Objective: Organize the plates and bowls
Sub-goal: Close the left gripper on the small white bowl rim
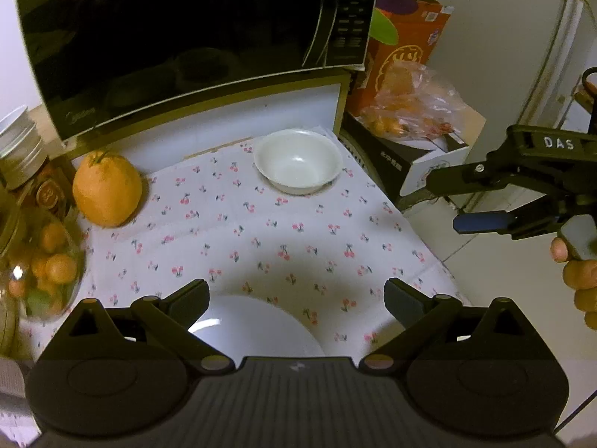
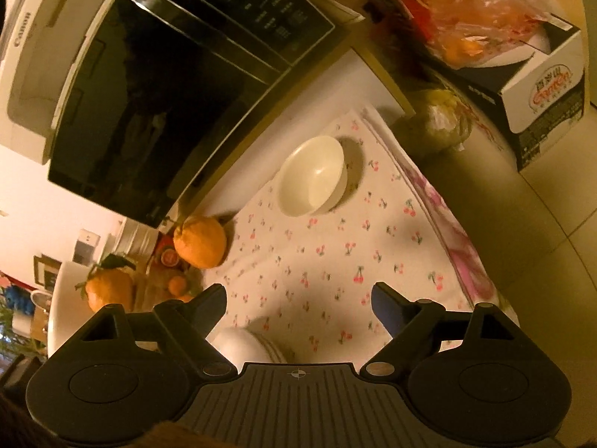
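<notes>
While both my grippers hang with jaws wide and nothing between them, the left gripper (image 1: 296,300) hovers over a smooth, round white plate (image 1: 257,326). A glossy white bowl (image 1: 298,160) sits upright farther back on the cherry-print cloth (image 1: 261,231), below the black glass-fronted microwave (image 1: 179,37). My right gripper (image 2: 298,308) points toward the bowl.

Round white ceramic bowl (image 1: 298,162), plain, no pattern. White cotton tablecloth (image 1: 261,231) w/ small red-pink cherry print, green stems. Big round orange citrus fruit (image 1: 107,189), dull orange skin. Glossy black microwave (image 1: 179,37), white btn labels. White glazed plate (image 1: 257,326), plain. Orange cardboard box (image 1: 406,48) w/ purple & green patches. Grippers black, pads dark blue.
</notes>
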The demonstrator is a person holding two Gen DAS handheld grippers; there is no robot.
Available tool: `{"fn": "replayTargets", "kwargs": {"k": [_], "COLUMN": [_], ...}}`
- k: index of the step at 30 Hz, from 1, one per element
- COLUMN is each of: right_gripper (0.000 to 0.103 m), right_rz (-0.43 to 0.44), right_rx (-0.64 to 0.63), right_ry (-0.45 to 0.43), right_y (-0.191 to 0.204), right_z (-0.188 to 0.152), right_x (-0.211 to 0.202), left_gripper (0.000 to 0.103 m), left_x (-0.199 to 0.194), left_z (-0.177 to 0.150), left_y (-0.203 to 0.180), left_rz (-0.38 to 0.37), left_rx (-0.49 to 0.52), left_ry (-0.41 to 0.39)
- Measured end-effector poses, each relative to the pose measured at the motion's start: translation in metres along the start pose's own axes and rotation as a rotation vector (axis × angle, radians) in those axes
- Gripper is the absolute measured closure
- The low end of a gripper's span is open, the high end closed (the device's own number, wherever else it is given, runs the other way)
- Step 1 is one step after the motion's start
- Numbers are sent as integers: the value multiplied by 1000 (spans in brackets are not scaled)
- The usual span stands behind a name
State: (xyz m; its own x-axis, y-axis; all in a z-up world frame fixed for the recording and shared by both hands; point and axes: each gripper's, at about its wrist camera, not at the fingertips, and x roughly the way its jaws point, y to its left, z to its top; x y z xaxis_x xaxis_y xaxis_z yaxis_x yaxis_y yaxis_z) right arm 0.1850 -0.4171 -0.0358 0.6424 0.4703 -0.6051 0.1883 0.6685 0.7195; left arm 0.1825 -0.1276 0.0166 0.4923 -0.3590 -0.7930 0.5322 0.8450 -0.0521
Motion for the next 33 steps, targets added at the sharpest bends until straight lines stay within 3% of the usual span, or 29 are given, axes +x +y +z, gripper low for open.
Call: {"fn": "replayTargets", "kwargs": {"k": [9,19,25,30,33], "right_gripper": [16,16,17,31,41], "right_rz": [15,81,71,64,57], "right_rx": [27,68,87,105,113], "right_ry": [42,50,43,34,24], "right_y": [-15,-28,-36,-44,-48], "right_z": [38,78,87,91,92], "right_x": [47,94,117,127,131], "left_gripper": [3,12,27,46,51], "left_x": [44,106,136,145,148], "left_z": [36,66,72,73,74], "left_y": [26,61,74,81,82], "left_rz": [-38,-137,-202,-221,-223], "left_rx": [-71,-253,-342,-375,-371], "left_ry": [19,38,31,8,-8]}}
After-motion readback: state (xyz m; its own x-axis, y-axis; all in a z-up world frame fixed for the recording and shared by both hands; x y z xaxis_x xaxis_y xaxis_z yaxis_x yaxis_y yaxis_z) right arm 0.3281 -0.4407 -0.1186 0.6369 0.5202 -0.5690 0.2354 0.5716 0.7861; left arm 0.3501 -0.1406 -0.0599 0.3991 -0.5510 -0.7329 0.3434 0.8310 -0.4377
